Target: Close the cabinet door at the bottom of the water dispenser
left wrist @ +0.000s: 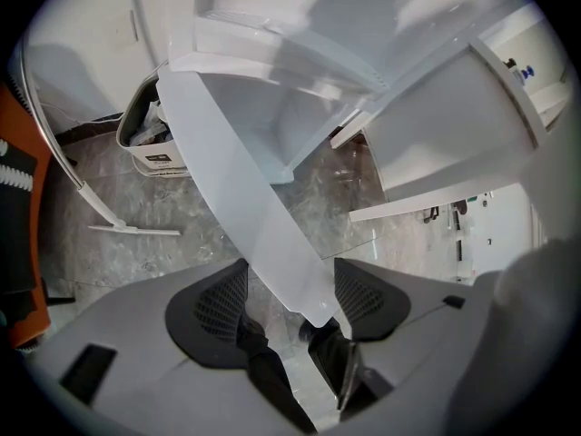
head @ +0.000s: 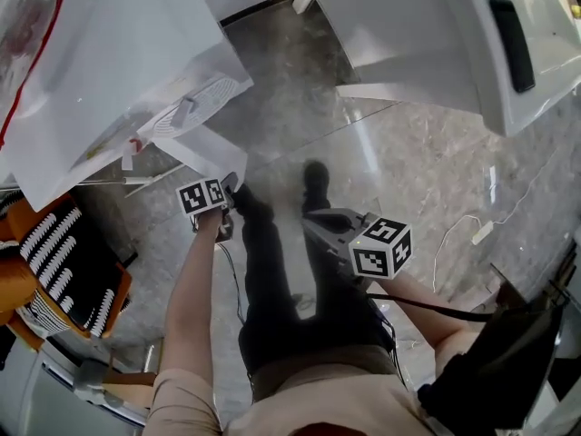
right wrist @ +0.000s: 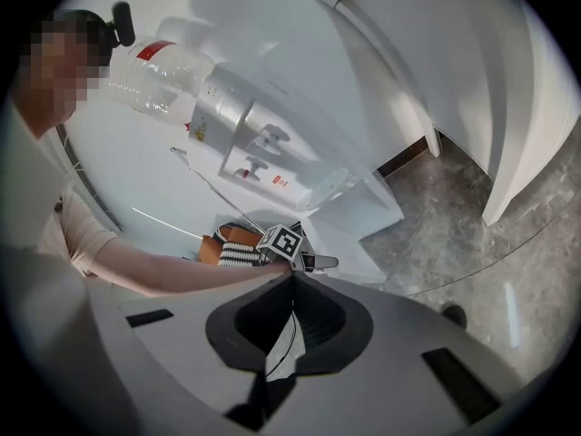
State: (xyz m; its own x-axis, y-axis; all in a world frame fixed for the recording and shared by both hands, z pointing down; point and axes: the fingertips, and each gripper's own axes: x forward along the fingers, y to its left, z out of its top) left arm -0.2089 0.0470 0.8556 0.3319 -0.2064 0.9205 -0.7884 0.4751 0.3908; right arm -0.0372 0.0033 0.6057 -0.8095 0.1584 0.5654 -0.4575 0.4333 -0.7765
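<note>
Left gripper (left wrist: 290,289) jaws spread wide astride cabinet door (left wrist: 236,189) corner, not clamping. Right gripper (right wrist: 290,284) jaws closed, empty, well right of door. Red bottle label (right wrist: 156,51) print illegible.

Beige tee (head: 186,396), black trousers (head: 272,284), black shoes (head: 315,180)

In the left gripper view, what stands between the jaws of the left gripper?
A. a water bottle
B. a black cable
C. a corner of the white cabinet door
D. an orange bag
C: a corner of the white cabinet door reaches in between the jaws of the left gripper, which stand open, with the pads not pressing on it.
</note>
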